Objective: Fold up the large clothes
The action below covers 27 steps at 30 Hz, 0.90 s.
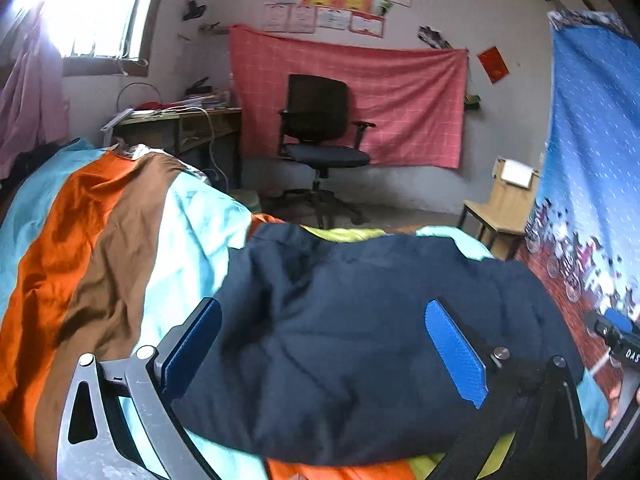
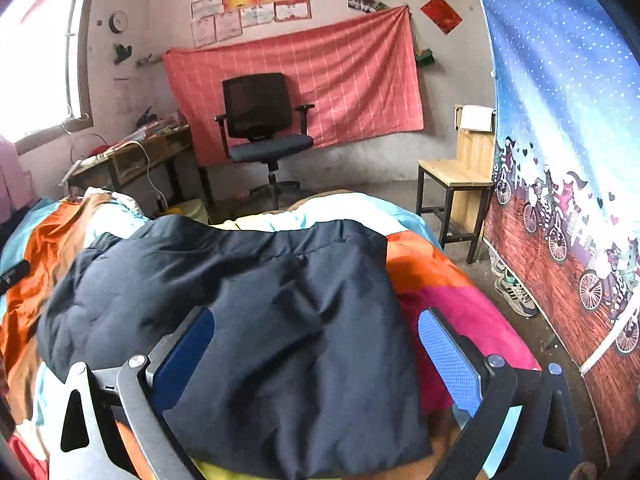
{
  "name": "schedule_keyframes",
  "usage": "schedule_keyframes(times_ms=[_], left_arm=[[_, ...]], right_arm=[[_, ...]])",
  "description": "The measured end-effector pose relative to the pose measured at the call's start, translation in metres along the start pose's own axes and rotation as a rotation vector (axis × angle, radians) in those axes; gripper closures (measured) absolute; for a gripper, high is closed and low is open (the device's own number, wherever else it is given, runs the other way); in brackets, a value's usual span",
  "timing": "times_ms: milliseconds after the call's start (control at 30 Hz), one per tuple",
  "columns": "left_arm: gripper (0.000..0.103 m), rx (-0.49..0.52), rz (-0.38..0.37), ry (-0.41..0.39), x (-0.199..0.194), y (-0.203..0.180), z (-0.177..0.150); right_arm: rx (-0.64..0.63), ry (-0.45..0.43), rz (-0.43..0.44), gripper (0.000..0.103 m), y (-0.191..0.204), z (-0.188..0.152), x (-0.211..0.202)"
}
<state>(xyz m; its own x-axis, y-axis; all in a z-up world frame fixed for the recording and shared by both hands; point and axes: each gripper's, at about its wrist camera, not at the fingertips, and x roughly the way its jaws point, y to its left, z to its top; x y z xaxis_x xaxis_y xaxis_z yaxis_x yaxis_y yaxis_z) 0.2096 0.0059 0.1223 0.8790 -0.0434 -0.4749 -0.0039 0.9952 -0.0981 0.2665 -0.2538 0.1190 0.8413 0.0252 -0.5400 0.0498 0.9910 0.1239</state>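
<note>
- Navy padded jacket (image 2: 240, 300), folded on the multicoloured striped bedcover (image 1: 80, 220); its near edge is hidden by gripper frames.
- Left gripper (image 1: 328, 344) and right gripper (image 2: 316, 344): jaws spread wide, nothing clamped.

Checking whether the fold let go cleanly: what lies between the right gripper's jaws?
Only the dark navy jacket, lying on the striped bedspread; the right gripper's jaws stand wide apart, not pinching it. The right wrist view shows this.

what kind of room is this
Most likely a bedroom that doubles as a study: a bed with a striped cover, a cluttered desk by the window, and an office chair.
</note>
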Motion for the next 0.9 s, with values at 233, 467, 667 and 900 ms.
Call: schedule_keyframes(times_ms=[233,467,667,900], left_arm=[[0.002,0.015,0.02,0.043,-0.014,-0.017,-0.032],[0.002,0.01,0.058,0.052,-0.027,-0.008,-0.053],[0.002,0.031,0.077,0.025,-0.044,-0.005,-0.073],[0.002,0.069,0.071,0.038,-0.053,-0.012,-0.093]], right_arm=[[-0.025,-0.049,0.027,0.0,0.02,-0.016,-0.037],[-0.071,-0.08,0.057,0.0,0.035,-0.037,-0.065],[-0.081,-0.054,0.092,0.0,0.047,-0.059,-0.075],[-0.066,-0.025,0.092,0.0,0.055,-0.079,-0.079]])
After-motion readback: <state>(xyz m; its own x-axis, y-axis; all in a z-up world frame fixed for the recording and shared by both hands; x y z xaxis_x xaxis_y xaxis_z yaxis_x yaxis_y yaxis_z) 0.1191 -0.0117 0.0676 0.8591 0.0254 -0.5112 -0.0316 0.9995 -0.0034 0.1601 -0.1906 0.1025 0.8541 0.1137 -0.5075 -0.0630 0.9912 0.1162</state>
